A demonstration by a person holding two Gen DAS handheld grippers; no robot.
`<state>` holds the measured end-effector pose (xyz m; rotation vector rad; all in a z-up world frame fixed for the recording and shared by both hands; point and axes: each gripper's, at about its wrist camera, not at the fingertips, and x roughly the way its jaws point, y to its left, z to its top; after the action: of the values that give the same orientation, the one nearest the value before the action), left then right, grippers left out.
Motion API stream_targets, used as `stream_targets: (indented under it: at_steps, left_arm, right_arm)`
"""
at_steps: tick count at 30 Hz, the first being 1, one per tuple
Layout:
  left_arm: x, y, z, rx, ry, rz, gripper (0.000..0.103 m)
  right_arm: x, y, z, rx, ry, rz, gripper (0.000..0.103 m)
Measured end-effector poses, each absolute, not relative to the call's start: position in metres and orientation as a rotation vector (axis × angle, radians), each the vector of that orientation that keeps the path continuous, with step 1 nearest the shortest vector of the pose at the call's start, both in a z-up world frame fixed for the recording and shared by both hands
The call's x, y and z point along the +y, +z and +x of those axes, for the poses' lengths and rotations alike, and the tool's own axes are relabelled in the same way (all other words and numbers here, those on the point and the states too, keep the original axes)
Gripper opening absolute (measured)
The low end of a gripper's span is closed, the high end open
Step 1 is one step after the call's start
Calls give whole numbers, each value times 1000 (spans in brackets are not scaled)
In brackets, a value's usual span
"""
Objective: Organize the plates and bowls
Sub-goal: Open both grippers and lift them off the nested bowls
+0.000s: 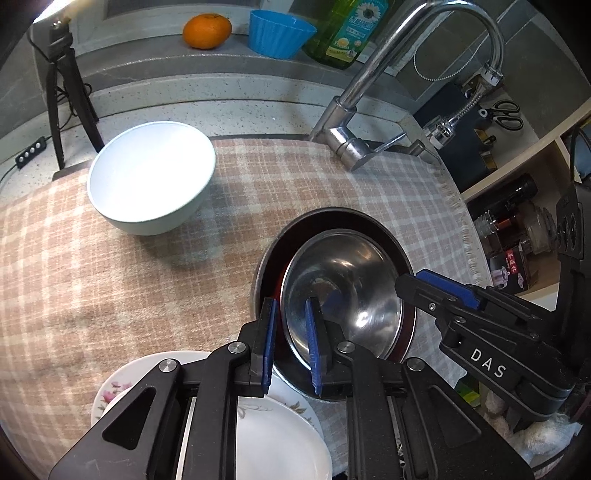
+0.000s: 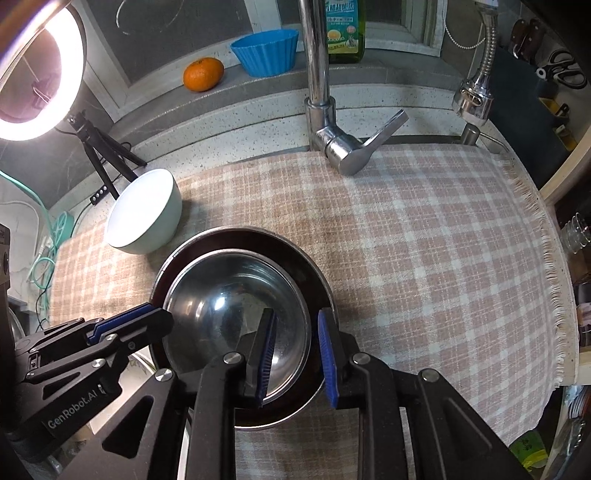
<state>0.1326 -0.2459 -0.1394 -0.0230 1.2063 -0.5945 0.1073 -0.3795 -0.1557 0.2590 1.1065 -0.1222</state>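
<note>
Cloth (image 1: 110, 277) with pink and white checks covers the surface, and all the dishes stand on it. At the far side the steel tap (image 1: 369, 74) rises, and its lever hangs over the far edge of the cloth. On the ledge behind it are an orange (image 1: 207, 31), a blue ribbed cup (image 1: 280, 33) and a green soap bottle (image 1: 343, 33). Far left stands a black tripod (image 1: 70, 92) with a ring light (image 2: 37, 74). Scissors (image 1: 506, 114) hang at the far right.

The steel bowl (image 1: 351, 280) sits inside a larger dark bowl (image 1: 266, 266), near the middle of the cloth. Both stand upright with the mouth up. They are round, so they have no long axis. The steel bowl is not centred: a wider strip of the dark bowl shows at its far side. A pale bowl (image 1: 151, 177), also mouth up, stands alone at the far left, well apart from the pair. Near left, a white plate (image 1: 280, 435) lies on a flowered plate (image 1: 110, 395), just beside the dark bowl and partly hidden by the left tool (image 1: 291, 301).

The left tool points steeply down with the left rim of the steel bowl between its blue pads (image 1: 269, 343). The pads stand a little apart and do not press on the rim. The right tool (image 2: 297, 312) does the same at the right rim, its jaws slightly wider, with free space beside the rim. Nothing else stands between the tools and the bowls.
</note>
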Motion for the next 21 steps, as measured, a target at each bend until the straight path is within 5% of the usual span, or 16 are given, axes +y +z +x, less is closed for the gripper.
stream_targets:
  at_steps: [21]
  left_arm:
    - [-138, -104, 148, 1127, -492, -196, 14]
  right_arm:
    - [-355, -106, 107, 919, 16, 208, 21]
